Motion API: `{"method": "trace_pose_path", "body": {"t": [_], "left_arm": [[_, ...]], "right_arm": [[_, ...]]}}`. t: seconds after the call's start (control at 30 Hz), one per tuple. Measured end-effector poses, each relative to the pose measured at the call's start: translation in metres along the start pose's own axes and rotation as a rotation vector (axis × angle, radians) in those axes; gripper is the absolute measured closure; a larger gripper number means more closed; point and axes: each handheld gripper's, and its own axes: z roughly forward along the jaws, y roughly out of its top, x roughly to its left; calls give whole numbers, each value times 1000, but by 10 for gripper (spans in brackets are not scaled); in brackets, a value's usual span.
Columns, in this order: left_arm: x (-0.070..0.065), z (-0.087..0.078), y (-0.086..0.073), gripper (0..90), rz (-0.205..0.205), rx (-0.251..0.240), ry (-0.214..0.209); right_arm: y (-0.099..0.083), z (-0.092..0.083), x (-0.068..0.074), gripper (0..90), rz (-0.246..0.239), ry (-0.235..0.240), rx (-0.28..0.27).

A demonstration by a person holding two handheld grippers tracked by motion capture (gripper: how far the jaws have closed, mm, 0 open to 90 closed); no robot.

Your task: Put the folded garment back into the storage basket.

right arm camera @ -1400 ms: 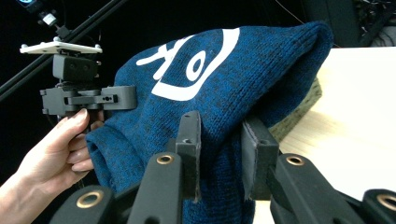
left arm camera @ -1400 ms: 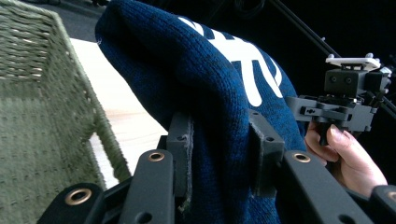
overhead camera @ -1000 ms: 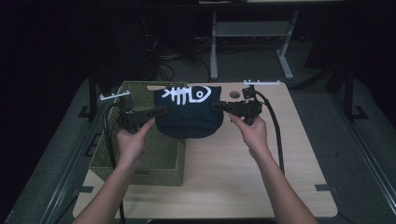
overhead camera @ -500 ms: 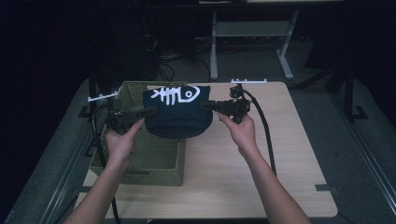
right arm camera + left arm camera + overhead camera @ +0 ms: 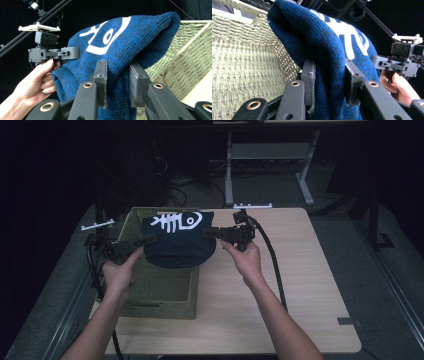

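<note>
A folded dark blue knit garment (image 5: 177, 240) with a white fish-skeleton print hangs in the air over a woven olive basket (image 5: 160, 292). My left gripper (image 5: 142, 240) is shut on its left edge, and my right gripper (image 5: 212, 232) is shut on its right edge. In the left gripper view the blue knit (image 5: 329, 62) is pinched between the jaws, with the basket's woven wall (image 5: 239, 65) behind and below. In the right gripper view the knit (image 5: 120, 50) fills the gap between the jaws, and the basket's rim (image 5: 195, 45) stands at the right.
The basket stands on the left part of a light wooden table (image 5: 300, 285). A white metal stand (image 5: 270, 160) and cables lie on the dark floor beyond the table's far edge. A black cable (image 5: 272, 260) trails from my right gripper across the tabletop.
Both grippers have carried the garment to the left, from over the basket's right edge to above the basket's inside. Their hold on it is unchanged.
</note>
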Motion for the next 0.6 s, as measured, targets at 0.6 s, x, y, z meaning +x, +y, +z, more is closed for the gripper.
{"method": "trace_pose_path", "body": {"t": [0.6], "left_arm": [[20, -25, 6, 662, -19, -17, 57]], "right_arm": [[-4, 35, 6, 709, 21, 18, 11]]}}
